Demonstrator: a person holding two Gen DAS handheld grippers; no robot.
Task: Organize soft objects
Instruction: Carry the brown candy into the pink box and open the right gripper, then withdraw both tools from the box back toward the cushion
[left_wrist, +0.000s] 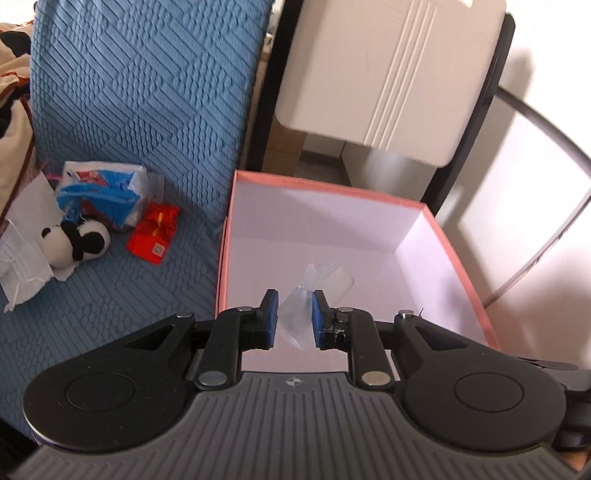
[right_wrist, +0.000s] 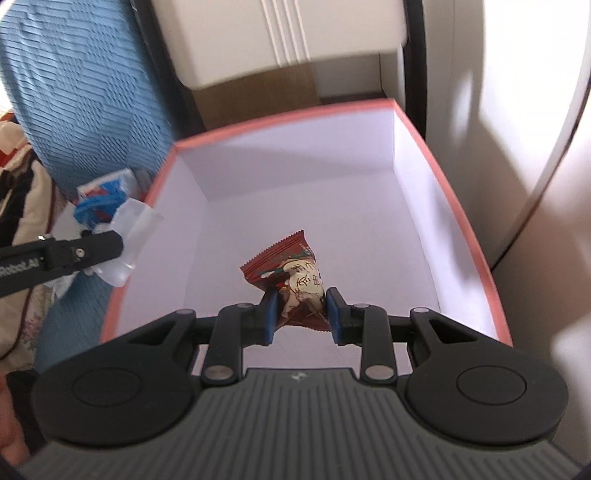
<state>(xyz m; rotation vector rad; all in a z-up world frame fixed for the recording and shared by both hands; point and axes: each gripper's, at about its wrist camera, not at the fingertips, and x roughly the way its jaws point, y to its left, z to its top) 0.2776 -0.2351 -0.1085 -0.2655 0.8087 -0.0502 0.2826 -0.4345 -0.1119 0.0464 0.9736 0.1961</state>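
Observation:
A pink-rimmed box (left_wrist: 325, 186) with a white inside stands beside a blue sofa seat; it also fills the right wrist view (right_wrist: 458, 206). My left gripper (left_wrist: 294, 314) is shut on a clear plastic bag (left_wrist: 321, 284) and holds it over the box's near left part. The bag and left gripper also show in the right wrist view (right_wrist: 135, 236) at the box's left rim. My right gripper (right_wrist: 300, 306) is shut on a red snack packet (right_wrist: 291, 273) above the box's inside.
On the blue sofa (left_wrist: 147, 92) lie a panda plush (left_wrist: 79, 240), a blue and white plastic bag (left_wrist: 103, 192), a red packet (left_wrist: 155, 232) and white face masks (left_wrist: 22, 254). A white cabinet (left_wrist: 388, 66) stands behind the box.

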